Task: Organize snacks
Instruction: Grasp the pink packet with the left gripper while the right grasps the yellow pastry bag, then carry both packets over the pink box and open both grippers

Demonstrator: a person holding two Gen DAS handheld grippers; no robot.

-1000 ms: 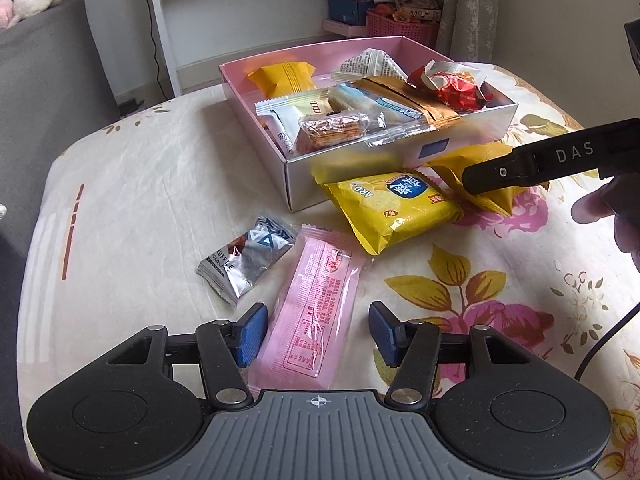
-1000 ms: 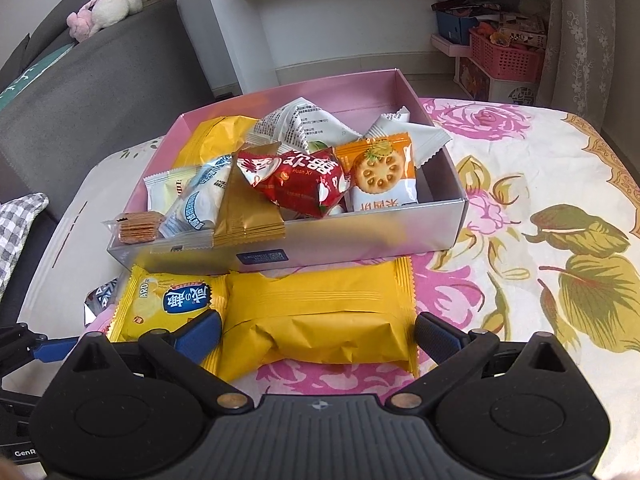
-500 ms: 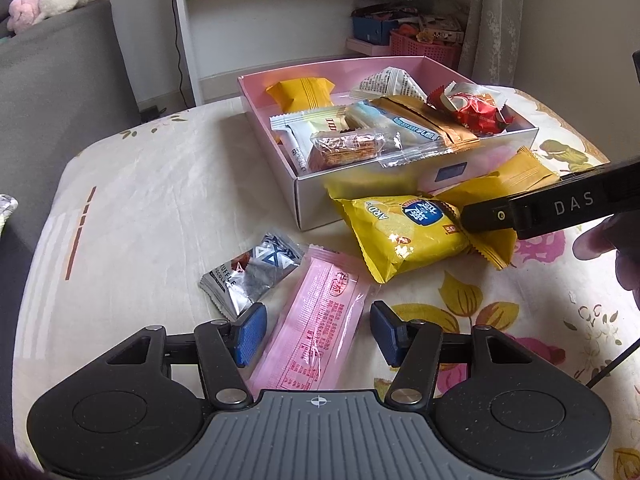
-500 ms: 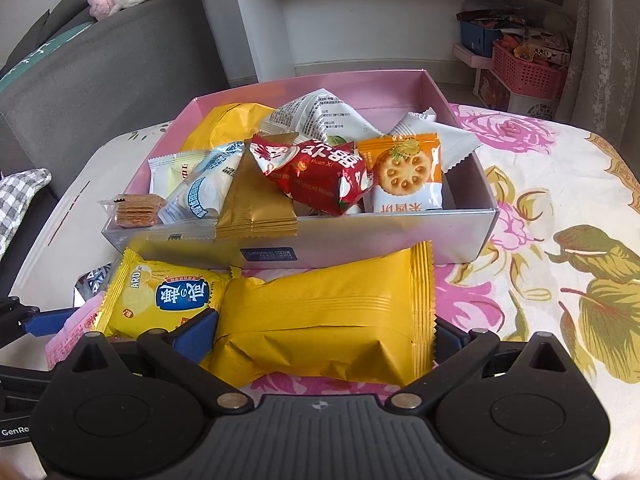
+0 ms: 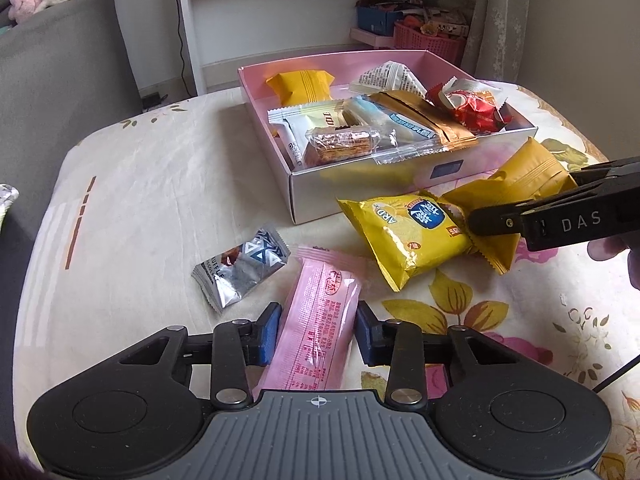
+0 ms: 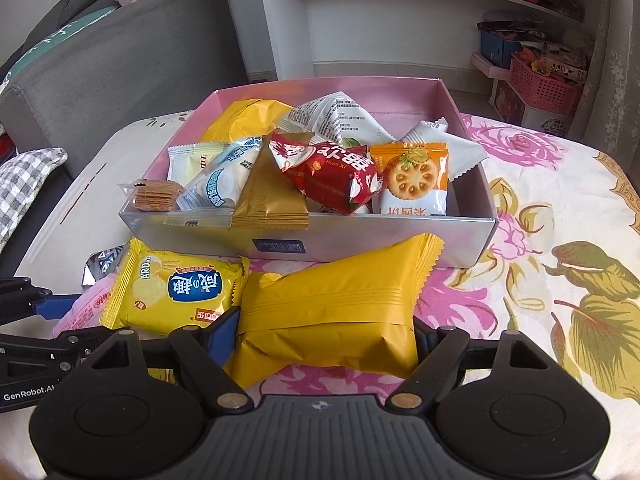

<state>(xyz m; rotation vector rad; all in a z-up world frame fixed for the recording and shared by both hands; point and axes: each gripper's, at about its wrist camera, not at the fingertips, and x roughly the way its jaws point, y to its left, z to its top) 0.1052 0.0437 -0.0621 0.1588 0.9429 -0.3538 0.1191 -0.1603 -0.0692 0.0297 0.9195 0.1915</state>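
Each hand-held gripper has a grey ribbed body at 6 o'clock between two round black housings. The left hand-held gripper [image 5: 316, 332] carries black link arms with silver screws and blue pads [image 5: 267, 334]. The right hand-held gripper [image 6: 324, 330] looks the same; its finger bears white letters "DAS", and a thin black cable [image 5: 616, 374] hangs at 4 o'clock.

Floral-clothed table [image 5: 168, 184] bearing pink box [image 5: 404, 178], silver packet [image 5: 240, 268], yellow packet [image 5: 408, 236].

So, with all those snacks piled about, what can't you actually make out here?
- Lower packets in the pink box: buried under others, both views.
- Silver packet: mostly hidden behind the yellow chip bag, right view.
- Pink wrapper: near end under the left tongs, print too small.
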